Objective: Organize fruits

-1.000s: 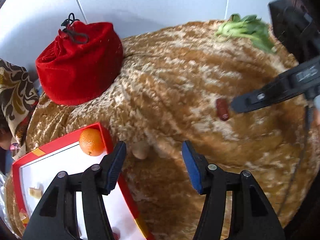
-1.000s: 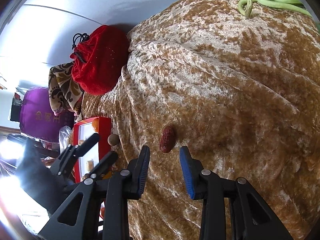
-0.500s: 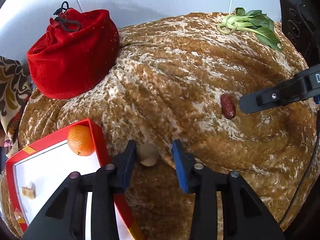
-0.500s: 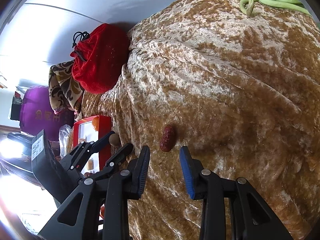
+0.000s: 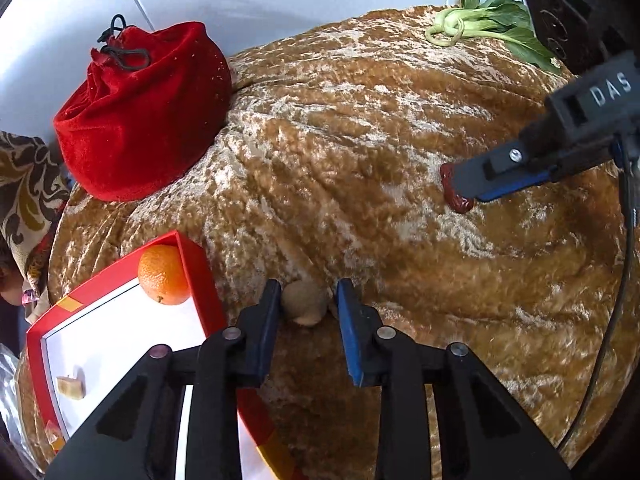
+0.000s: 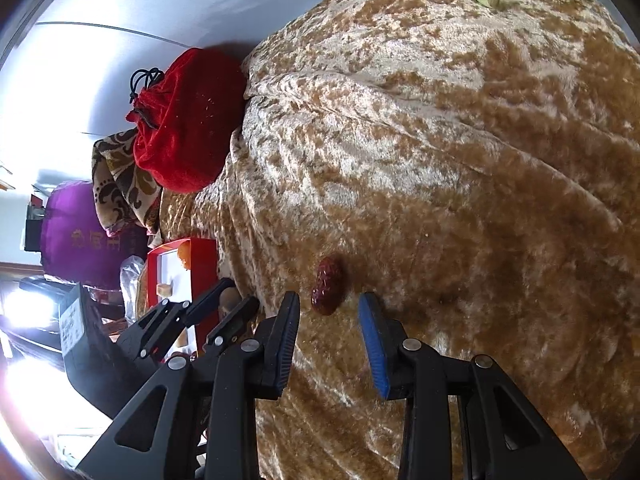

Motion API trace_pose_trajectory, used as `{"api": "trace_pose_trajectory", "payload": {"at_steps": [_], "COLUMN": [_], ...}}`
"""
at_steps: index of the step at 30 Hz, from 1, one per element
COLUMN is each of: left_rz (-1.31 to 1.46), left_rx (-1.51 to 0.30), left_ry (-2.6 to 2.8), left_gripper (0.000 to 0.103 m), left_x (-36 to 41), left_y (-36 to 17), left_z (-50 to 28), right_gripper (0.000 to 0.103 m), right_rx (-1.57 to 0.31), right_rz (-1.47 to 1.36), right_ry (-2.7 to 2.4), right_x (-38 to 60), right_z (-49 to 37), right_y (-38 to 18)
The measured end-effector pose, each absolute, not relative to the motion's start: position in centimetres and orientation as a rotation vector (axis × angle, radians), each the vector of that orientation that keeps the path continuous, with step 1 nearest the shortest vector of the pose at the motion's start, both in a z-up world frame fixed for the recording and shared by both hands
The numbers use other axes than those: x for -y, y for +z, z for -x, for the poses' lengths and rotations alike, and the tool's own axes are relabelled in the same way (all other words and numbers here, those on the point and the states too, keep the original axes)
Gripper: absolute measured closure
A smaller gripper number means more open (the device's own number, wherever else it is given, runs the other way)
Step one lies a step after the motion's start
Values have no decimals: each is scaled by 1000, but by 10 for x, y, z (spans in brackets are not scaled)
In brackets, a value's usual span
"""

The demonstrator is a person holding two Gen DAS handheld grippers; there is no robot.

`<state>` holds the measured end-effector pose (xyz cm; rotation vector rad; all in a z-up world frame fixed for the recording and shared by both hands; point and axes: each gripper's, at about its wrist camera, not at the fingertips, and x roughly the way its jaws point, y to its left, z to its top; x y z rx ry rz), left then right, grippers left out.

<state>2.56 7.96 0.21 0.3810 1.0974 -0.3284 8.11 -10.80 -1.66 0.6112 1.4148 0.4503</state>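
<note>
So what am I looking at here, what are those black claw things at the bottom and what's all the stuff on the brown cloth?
Those claws are hand-held grippers, one in each of a person's hands, each carrying a camera that looks along its two fingers. One picture comes from the left gripper, the other from the right gripper. The left one's jaws are closing around a small tan round fruit beside a red tray; an orange already sits in the tray. The right one is open, its fingers either side of a red date lying on the brown velvet cloth. Also on the cloth: a red drawstring pouch and some leafy greens.
</note>
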Motion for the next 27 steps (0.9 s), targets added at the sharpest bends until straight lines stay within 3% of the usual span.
{"api": "trace_pose_trajectory", "payload": {"at_steps": [3,9,13,15,20,27], "left_rz": [-369,-391,-367,-363,-348,-350], "left_rx": [-1100,-1097,-1095,-1095,-1099,-1099], "left_ry": [-307,-312,-305,-299,-302,-295], "left_gripper": [68,67,67,68,80,83], "left_x": [-86,-88,-89,-88,-80,-83], "left_y": [3,1,0,0,0,1], "left_z": [-25,-19,-19,-21,-27,-21], "right_gripper": [69,70,85,86,86,86], "right_rx": [-1402,-1404,-1400,-1401,-1383,-1351], "right_rz": [-604,-549,-502,-504,-468,-452], "right_ry": [455,424,395,397,399,446], "right_x": [101,87,86,87,83,73], "right_z": [-84,-85,-83,-82,-79,-74], "right_y": [-16,-18,-20,-21,-15,1]}}
